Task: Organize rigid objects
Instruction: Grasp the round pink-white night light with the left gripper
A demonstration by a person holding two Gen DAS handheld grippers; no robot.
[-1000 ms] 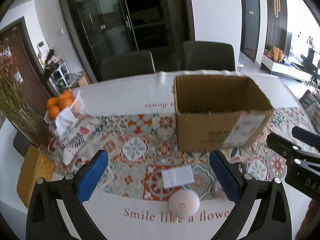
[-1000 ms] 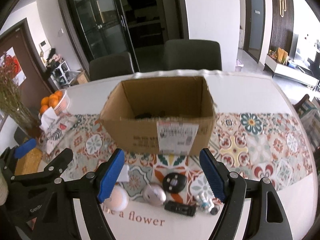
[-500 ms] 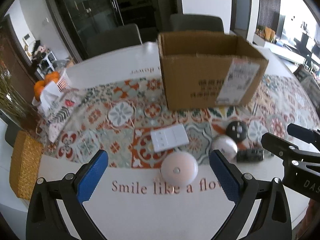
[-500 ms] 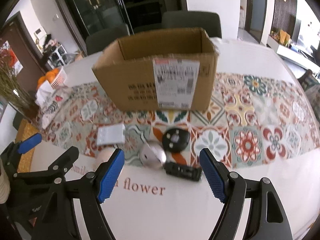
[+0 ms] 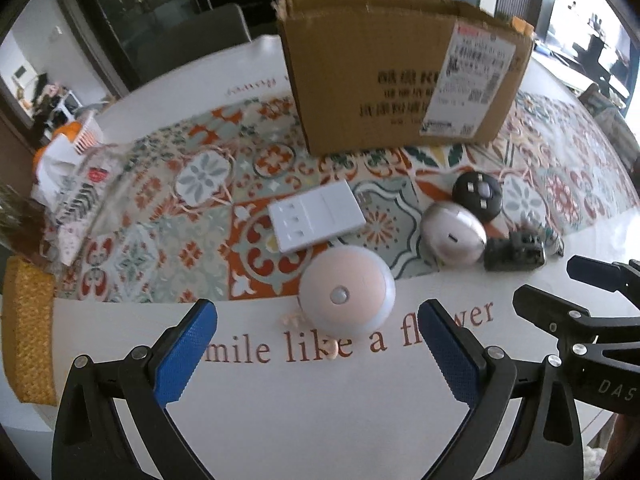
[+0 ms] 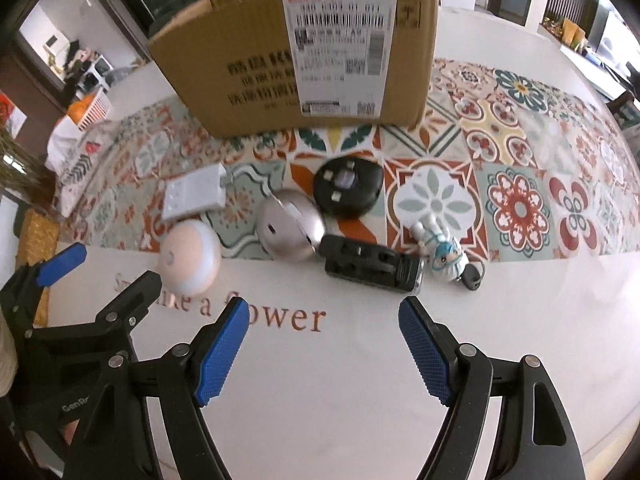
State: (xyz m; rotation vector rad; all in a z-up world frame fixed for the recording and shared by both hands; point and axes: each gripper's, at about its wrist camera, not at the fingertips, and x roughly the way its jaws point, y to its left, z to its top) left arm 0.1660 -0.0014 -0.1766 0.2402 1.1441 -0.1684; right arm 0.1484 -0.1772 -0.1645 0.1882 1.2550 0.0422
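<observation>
Several small rigid objects lie in front of a cardboard box: a pink round light, a white switch panel, a silver dome, a black round device, a black rectangular block and a small figurine. My left gripper is open and empty, just short of the pink light. My right gripper is open and empty, just short of the black block.
A patterned runner crosses the white table. A bowl of oranges and a woven yellow mat sit at the left. Chairs and a dark cabinet stand behind the table.
Both grippers have tilted down and moved closer to the objects on the table, which now look larger. The box interior is out of sight. Both stay open.
</observation>
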